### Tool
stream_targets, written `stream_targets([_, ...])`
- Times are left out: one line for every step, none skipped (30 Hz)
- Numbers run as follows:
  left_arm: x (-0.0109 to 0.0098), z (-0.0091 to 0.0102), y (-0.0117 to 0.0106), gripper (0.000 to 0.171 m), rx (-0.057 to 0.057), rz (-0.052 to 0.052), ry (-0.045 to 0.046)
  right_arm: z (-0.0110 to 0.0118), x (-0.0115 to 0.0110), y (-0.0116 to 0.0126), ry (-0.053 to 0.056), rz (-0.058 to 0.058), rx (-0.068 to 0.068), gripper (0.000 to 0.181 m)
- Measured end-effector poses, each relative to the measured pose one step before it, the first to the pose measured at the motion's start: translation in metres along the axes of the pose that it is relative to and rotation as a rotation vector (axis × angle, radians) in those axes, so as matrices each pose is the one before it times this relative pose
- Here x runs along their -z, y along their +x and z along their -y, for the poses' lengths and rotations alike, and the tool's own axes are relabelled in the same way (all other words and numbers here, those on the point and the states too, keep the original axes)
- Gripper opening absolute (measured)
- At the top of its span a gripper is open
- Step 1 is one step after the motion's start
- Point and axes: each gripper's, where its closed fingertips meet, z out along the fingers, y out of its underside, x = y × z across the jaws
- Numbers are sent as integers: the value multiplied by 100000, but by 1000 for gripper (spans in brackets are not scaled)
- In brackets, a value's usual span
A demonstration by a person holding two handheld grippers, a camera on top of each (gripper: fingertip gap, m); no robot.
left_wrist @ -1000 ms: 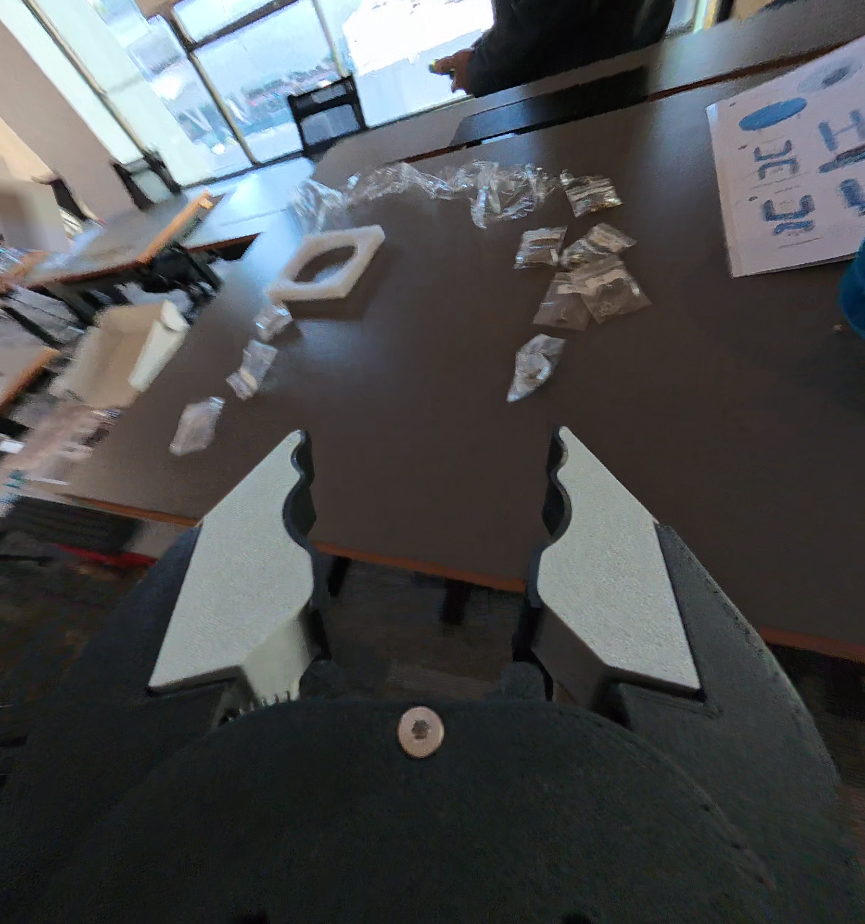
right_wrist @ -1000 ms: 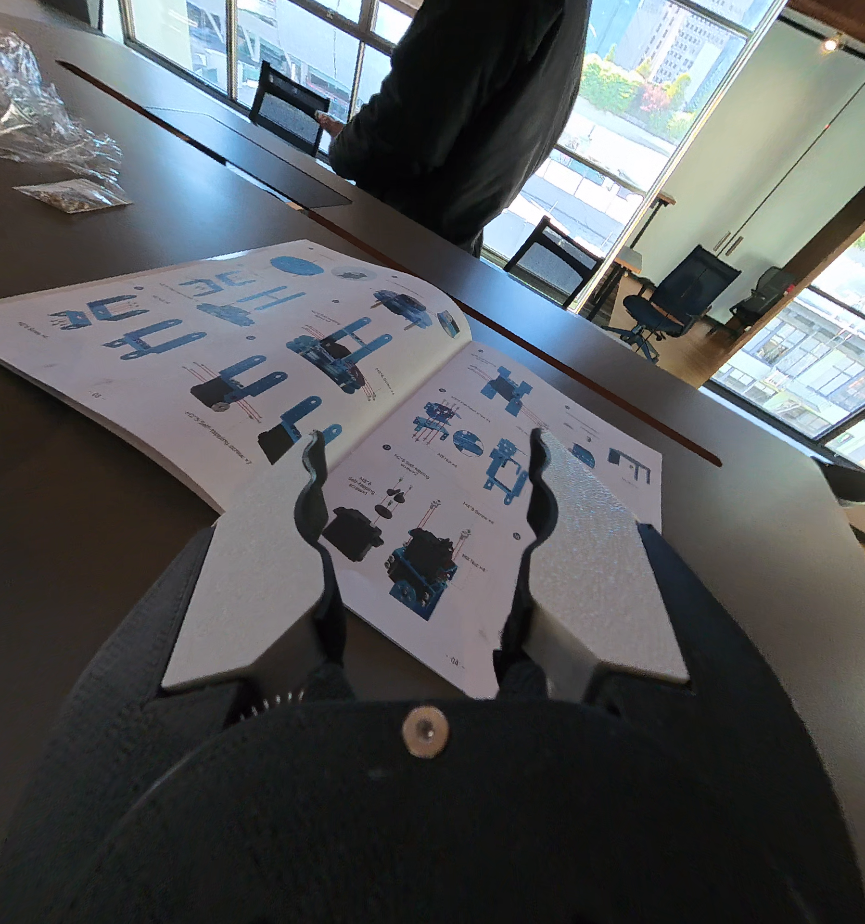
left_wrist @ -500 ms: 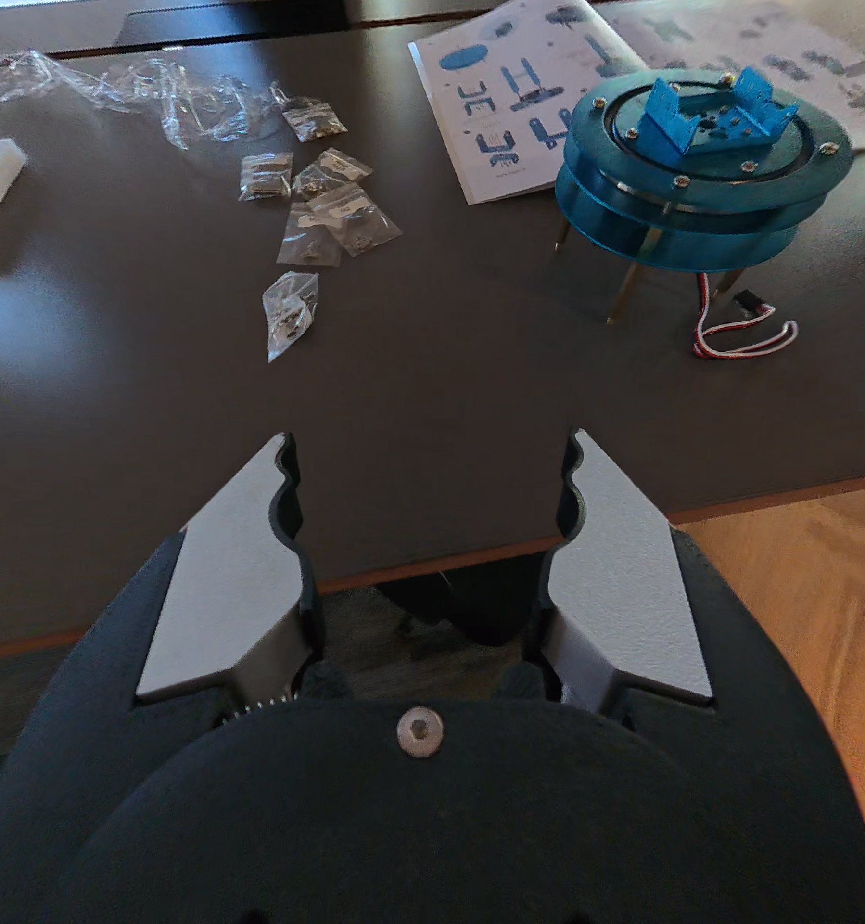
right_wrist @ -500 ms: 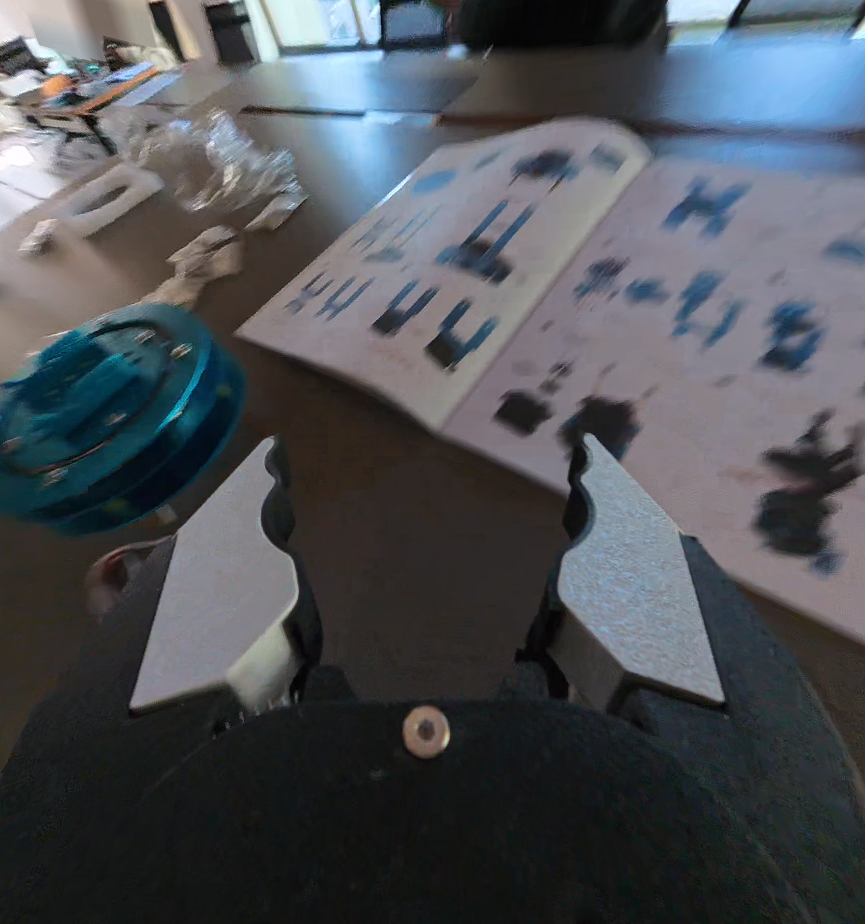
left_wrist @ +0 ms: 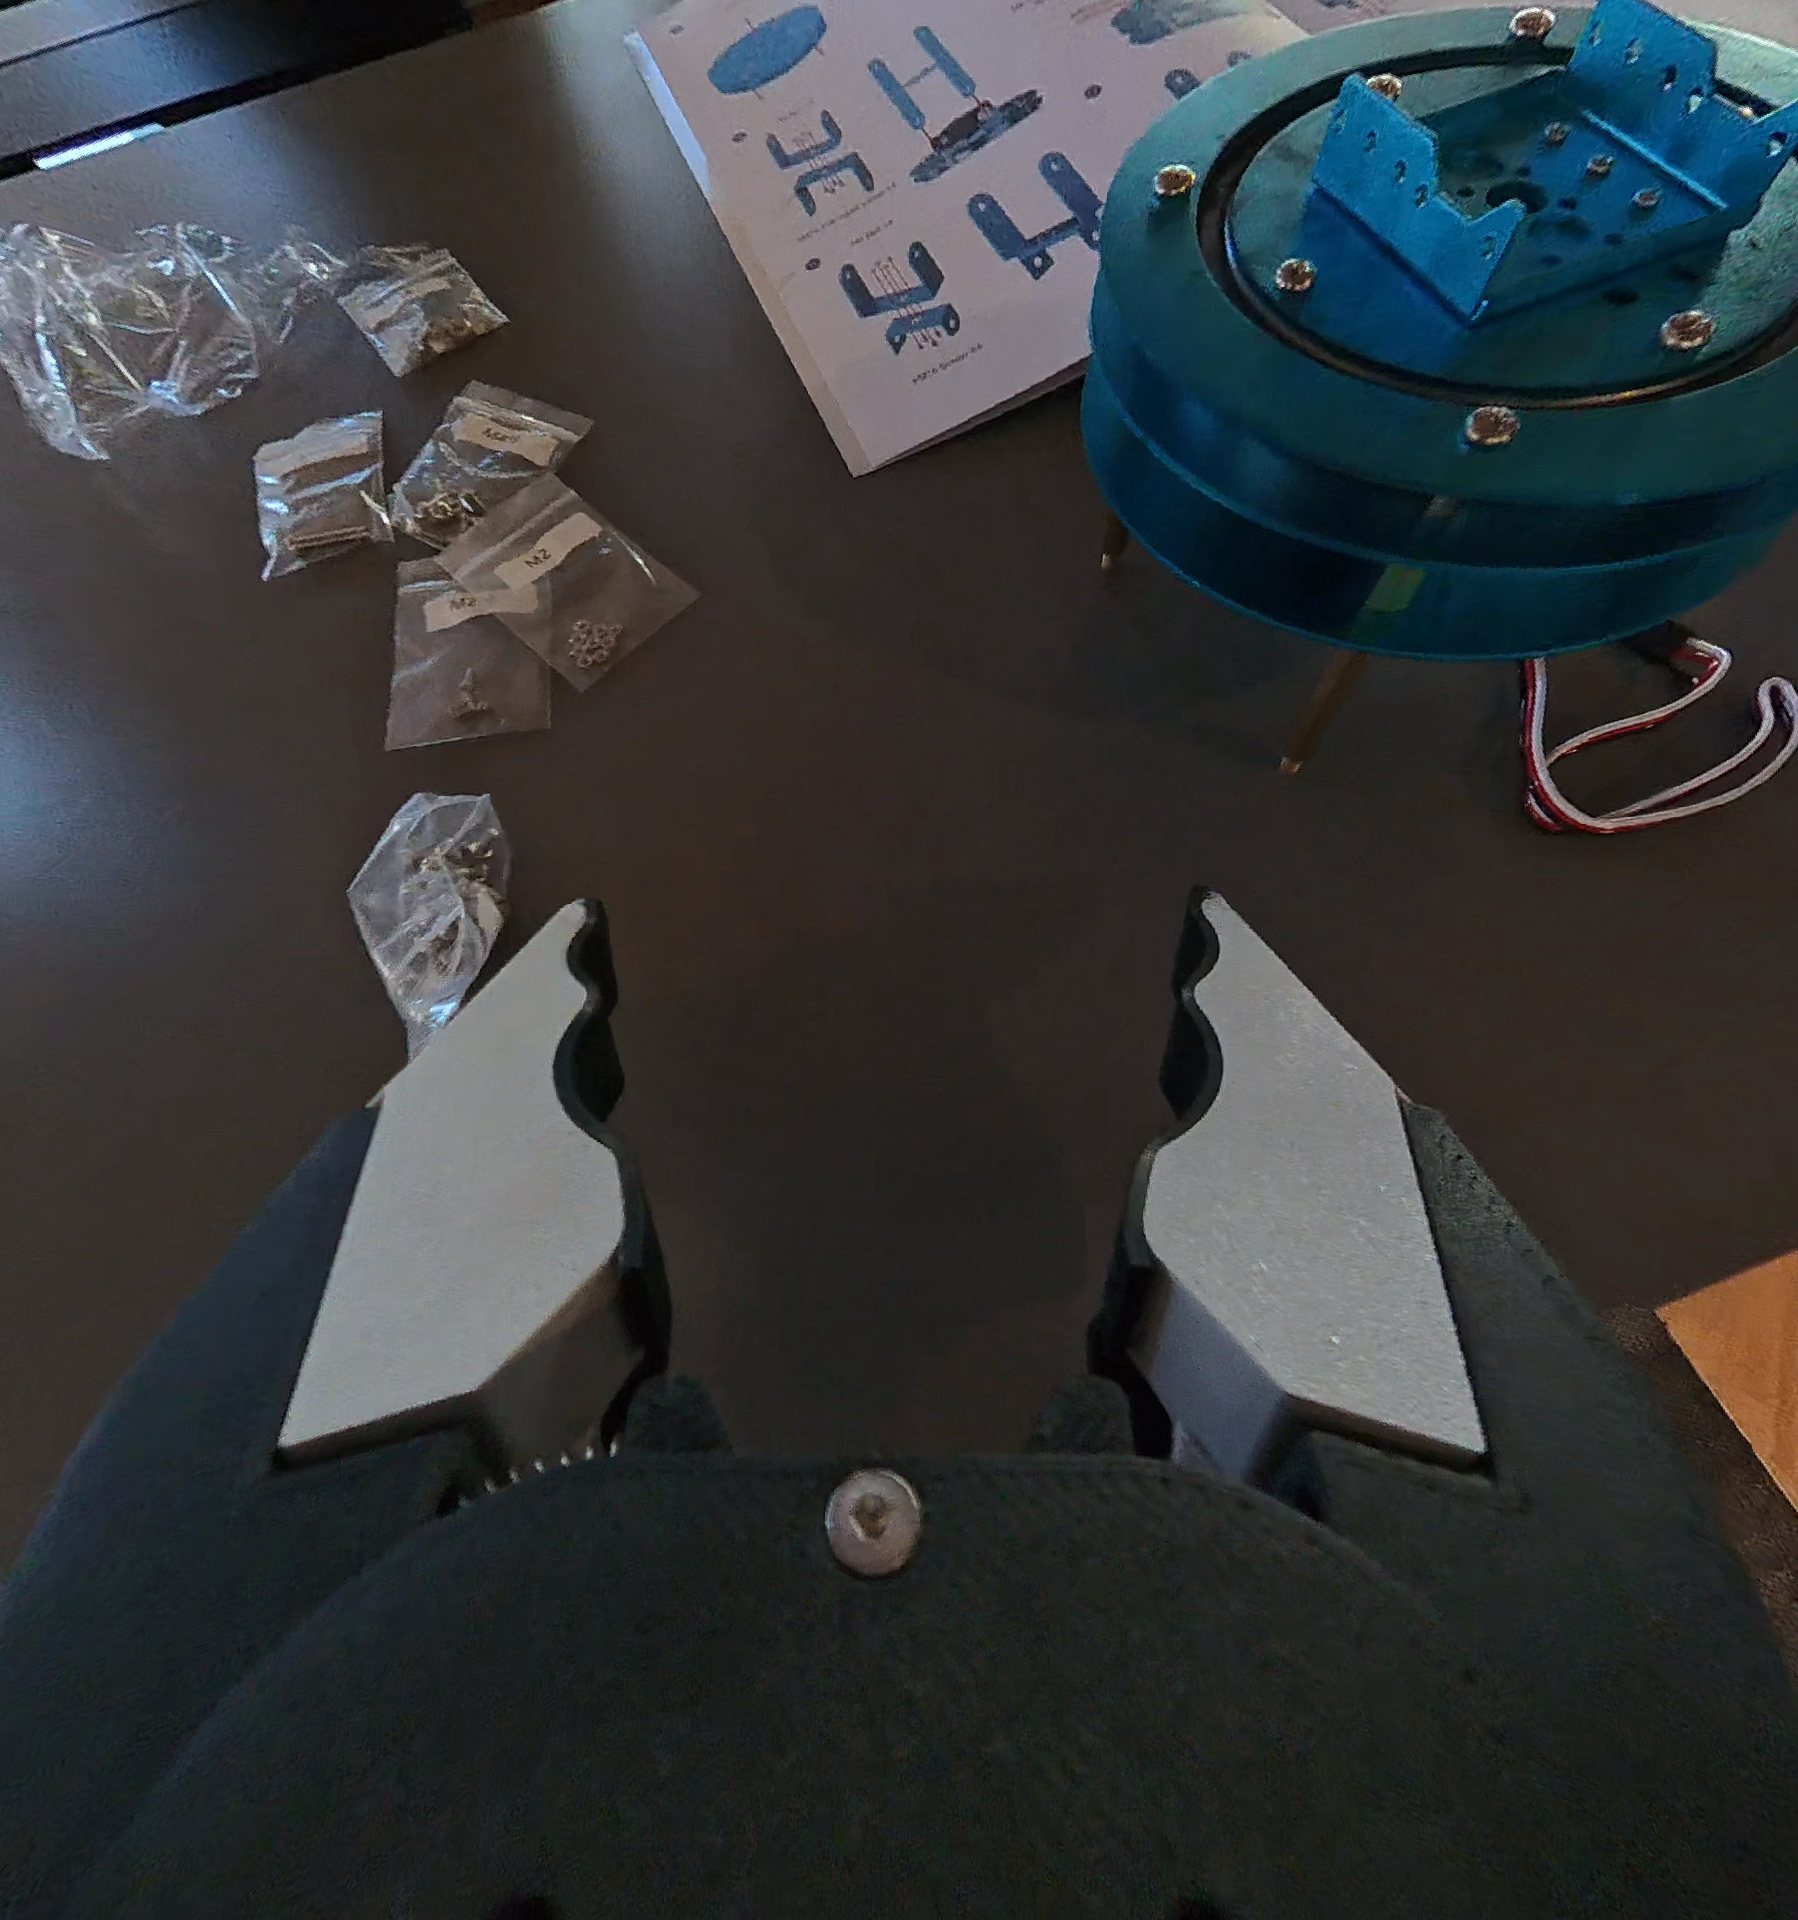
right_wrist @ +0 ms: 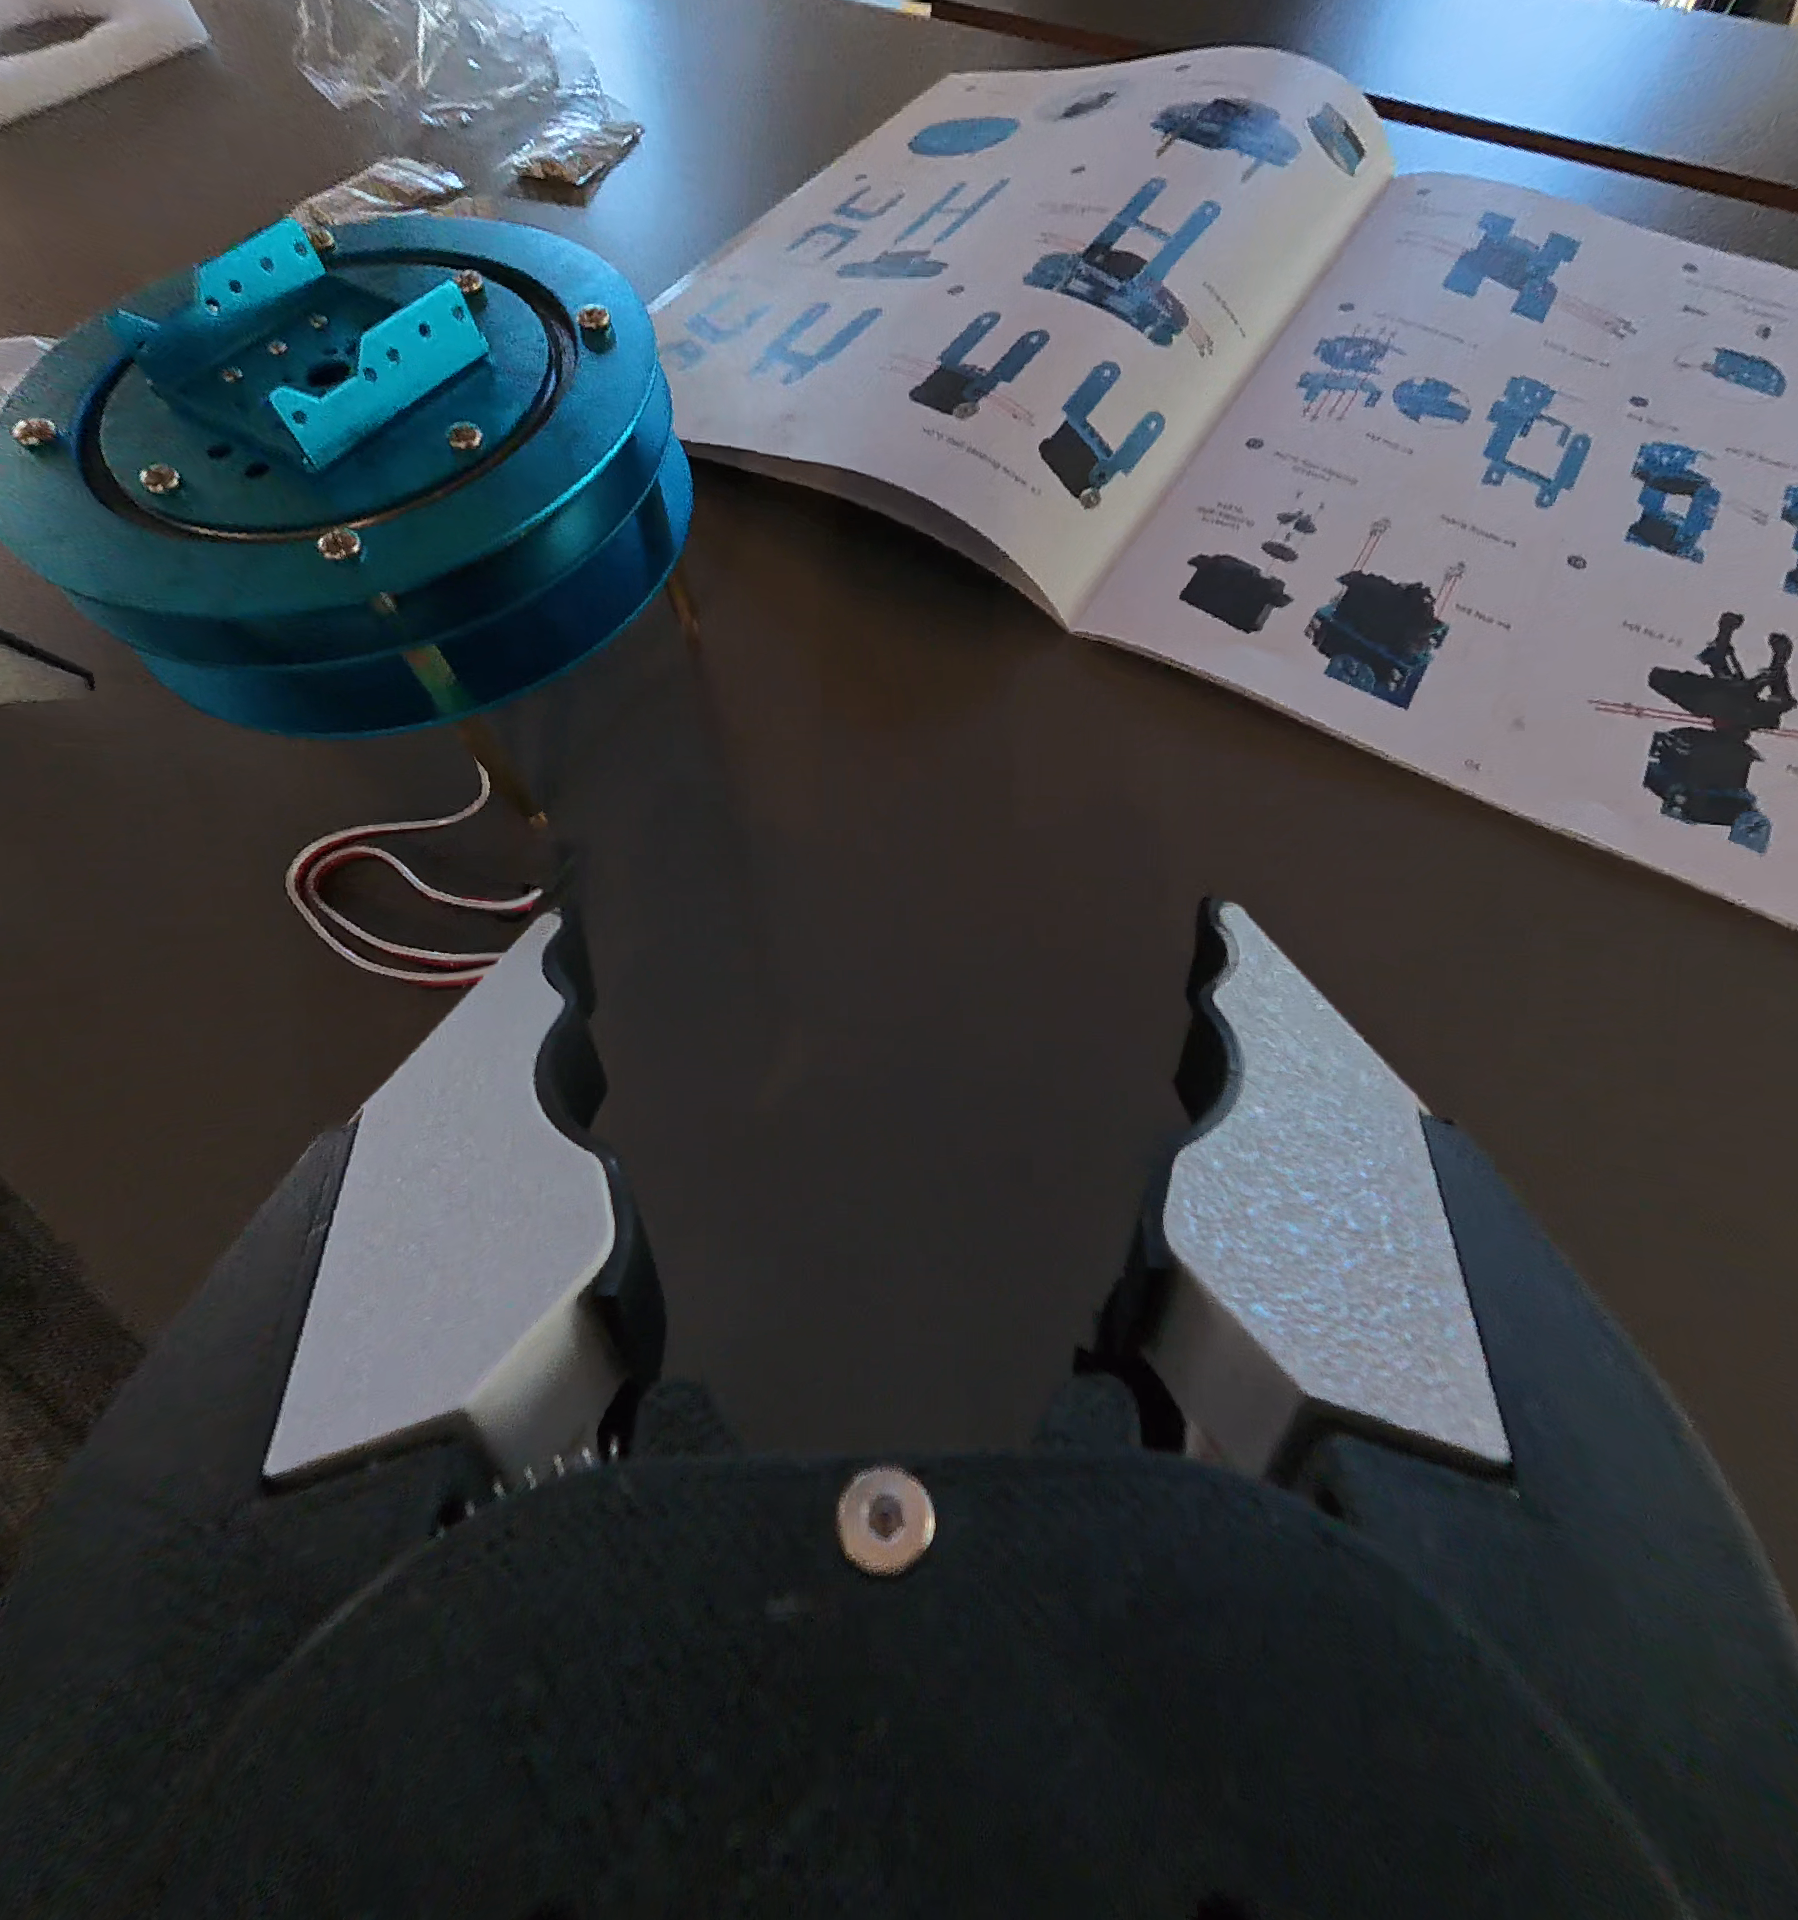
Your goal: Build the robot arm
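Note:
My left gripper point(left_wrist: 890, 909) is open and empty above the dark table point(left_wrist: 874, 790); a small crumpled clear bag of screws point(left_wrist: 427, 894) lies just left of its left finger. A round blue metal base on brass legs point(left_wrist: 1477, 395) with a blue U-bracket point(left_wrist: 1518, 177) on top stands far right. My right gripper point(right_wrist: 884, 920) is open and empty above bare table; the same blue base point(right_wrist: 344, 520) stands to its upper left, its red-white wire point(right_wrist: 386, 914) beside my left fingertip.
Several small clear bags of hardware point(left_wrist: 479, 561) and crumpled plastic wrap point(left_wrist: 116, 312) lie at the left. An open booklet with blue drawings point(right_wrist: 1342, 395) lies at the right of the base. A white foam frame point(right_wrist: 53, 42) is far back. The table edge and wood floor point(left_wrist: 1788, 1382) show at lower right.
Both grippers swung in over the table and lower, toward the blue base. Their views turned from the room and windows down to the tabletop. Both jaws stayed open.

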Motion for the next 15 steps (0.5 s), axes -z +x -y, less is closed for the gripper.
stream_targets([-180, 26, -13, 107, 221, -626, 122, -145, 12, 3, -304, -1034, 224, 114])
stream_targets([-152, 19, -141, 107, 1, 80, 0, -83, -9, 61, -302, -1455, 655, 115])
stream_targets([-148, -10, -203, 107, -160, 452, -149, -40, -61, 68, -354, -1500, 818, 115])
stream_targets([-154, -8, -176, 107, 56, 169, -274, -30, -113, 11, -609, -946, 532, 115])
stream_targets([-144, -4, -131, 107, 386, -145, -265, -9, -139, -58, -700, -490, 208, 116])
stream_targets([-107, 19, -137, 109, 486, 50, -161, 76, -162, -134, -242, -8, 279, 116])
stream_targets([-70, 47, -147, 108, 252, 245, -13, 118, -149, -135, 22, -198, 156, 117])
stream_targets([-2, 96, -154, 109, -23, 418, 337, 154, -148, -115, 261, -521, 351, 116])
stream_targets([28, 74, -174, 109, -91, 630, 442, 180, -119, -127, 446, -588, 577, 117])
stream_targets([42, 13, -148, 108, -12, 410, 160, 200, -147, -188, 578, -184, 666, 117])
stream_targets([27, -21, -113, 109, 176, -7, -3, 168, -141, -236, 415, 256, 352, 117])
stream_targets([40, -50, -88, 109, 326, -190, -72, 165, -132, -223, 367, 374, 41, 117])
stream_targets([37, -45, -105, 109, 284, -163, -43, 171, -104, -194, 504, 317, 150, 117])
stream_targets([72, -30, -122, 109, 243, -43, 106, 125, -85, -164, 285, 249, 167, 117])
stream_targets([113, 5, -112, 108, 263, -31, 384, 74, -47, -148, 133, 280, 293, 117])
